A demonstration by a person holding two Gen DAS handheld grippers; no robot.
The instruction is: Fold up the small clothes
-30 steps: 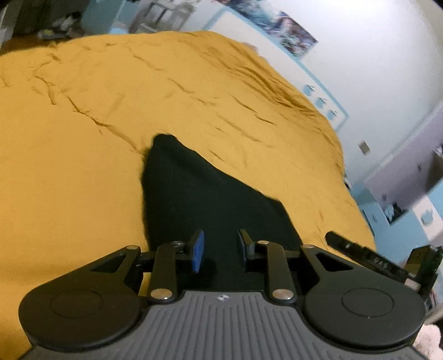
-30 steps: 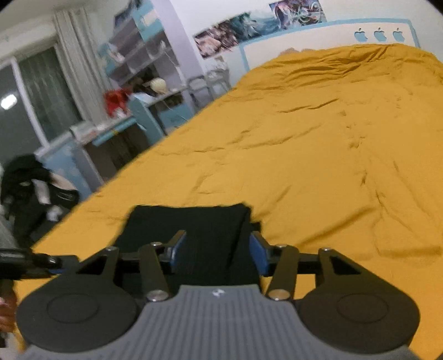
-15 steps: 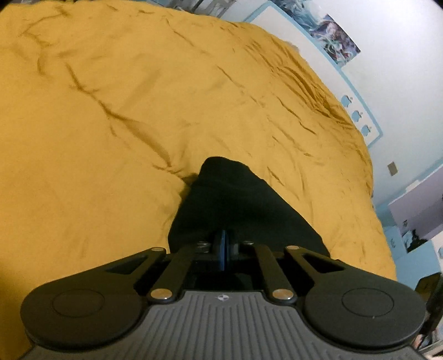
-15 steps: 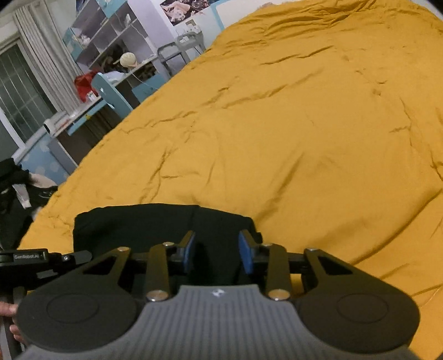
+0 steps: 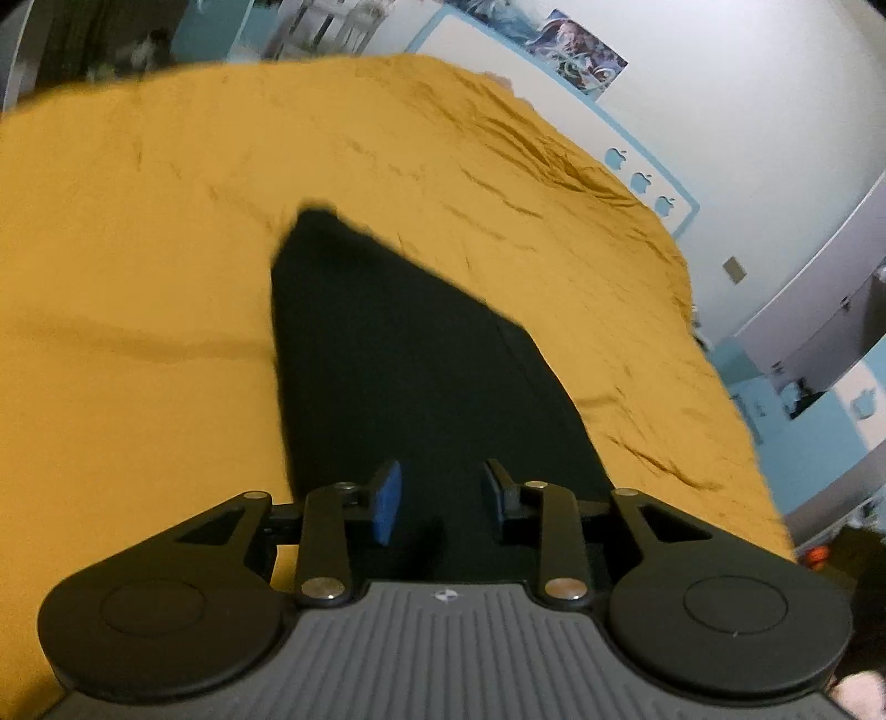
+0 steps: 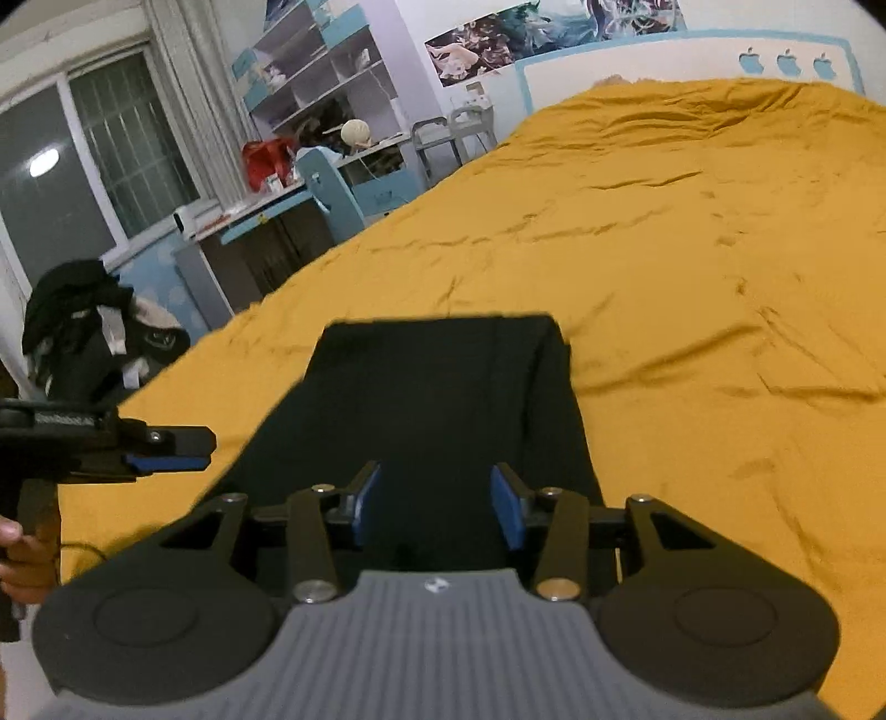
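Black garment (image 5: 410, 360) beneath left claw (image 5: 440, 501)

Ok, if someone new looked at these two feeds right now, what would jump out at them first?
The mustard-yellow bedspread fills both views, with a black folded garment lying flat on its near edge. The right tool and left tool both hover open over the garment's near end, nothing pinched, their jaws having just opened. Beyond the bed's left side sits a cluttered blue desk.

Mustard bedspread (image 6: 692, 266) — postered wall (image 6: 476, 39)
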